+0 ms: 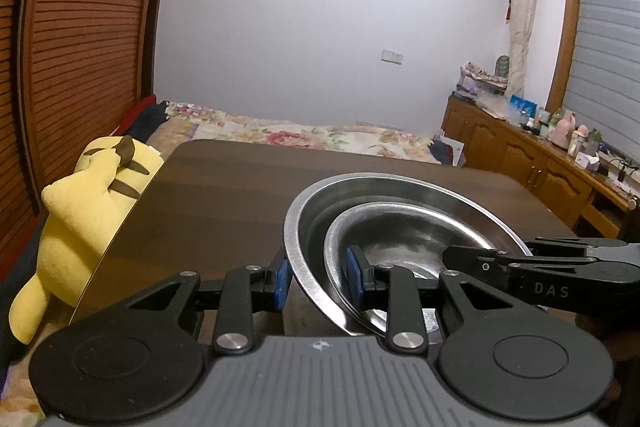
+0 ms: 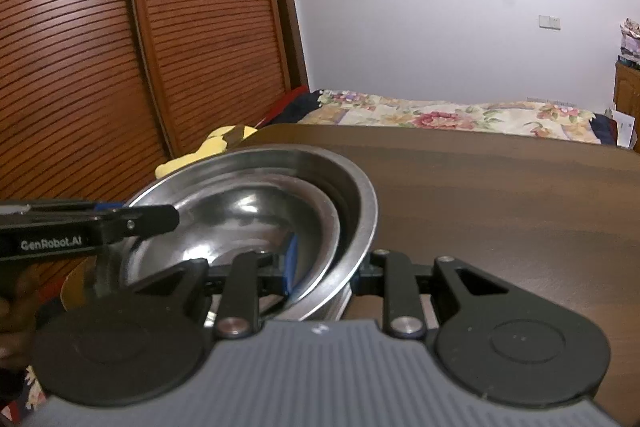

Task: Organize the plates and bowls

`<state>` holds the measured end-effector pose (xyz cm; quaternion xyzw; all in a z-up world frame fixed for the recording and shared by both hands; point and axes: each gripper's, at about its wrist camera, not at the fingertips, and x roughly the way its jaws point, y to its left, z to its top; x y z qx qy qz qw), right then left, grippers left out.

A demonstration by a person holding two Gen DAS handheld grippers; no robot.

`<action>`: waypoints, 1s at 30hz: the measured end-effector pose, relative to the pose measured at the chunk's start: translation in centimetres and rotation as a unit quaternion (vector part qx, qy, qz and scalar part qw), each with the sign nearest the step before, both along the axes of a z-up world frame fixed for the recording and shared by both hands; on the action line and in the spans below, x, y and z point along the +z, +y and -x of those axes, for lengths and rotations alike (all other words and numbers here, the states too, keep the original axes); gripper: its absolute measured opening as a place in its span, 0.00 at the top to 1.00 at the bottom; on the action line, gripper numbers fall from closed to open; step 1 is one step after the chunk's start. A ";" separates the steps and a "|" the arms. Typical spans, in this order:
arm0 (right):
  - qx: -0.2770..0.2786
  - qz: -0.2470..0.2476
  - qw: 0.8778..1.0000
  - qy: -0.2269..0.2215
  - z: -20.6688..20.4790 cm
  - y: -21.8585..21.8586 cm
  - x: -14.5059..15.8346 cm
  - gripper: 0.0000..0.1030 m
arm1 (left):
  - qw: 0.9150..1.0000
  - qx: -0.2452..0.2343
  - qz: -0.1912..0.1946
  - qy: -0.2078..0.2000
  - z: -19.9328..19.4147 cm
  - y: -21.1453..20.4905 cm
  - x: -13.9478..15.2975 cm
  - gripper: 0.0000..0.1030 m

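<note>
Left wrist view: your left gripper (image 1: 320,277) pinches the left rims of the nested steel bowls (image 1: 404,227), blue pads (image 1: 282,281) either side, above the table's (image 1: 224,195) near edge. Right wrist view: your right gripper (image 2: 326,263) clamps the opposite rims. Uneven lowering could tilt the stack; the inner bowl (image 2: 240,219) could slide on smooth steel. Hidden: undersides, any clearance beneath.

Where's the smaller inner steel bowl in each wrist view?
Left wrist: inner bowl lower centre-right, nested in the outer bowl, left gripper clamping both rims.
Right wrist: inner bowl lower centre-left, right gripper on the rims.
Shared landmark: yellow plush toy past the table's left edge.
</note>
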<state>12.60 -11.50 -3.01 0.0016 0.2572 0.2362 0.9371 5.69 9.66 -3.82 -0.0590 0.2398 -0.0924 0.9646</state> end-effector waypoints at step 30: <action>-0.009 0.002 1.000 -0.004 0.0 0.1 -0.3 0.56 | 1.000 0.009 -0.022 0.000 -0.4 -0.7 -0.7 0.68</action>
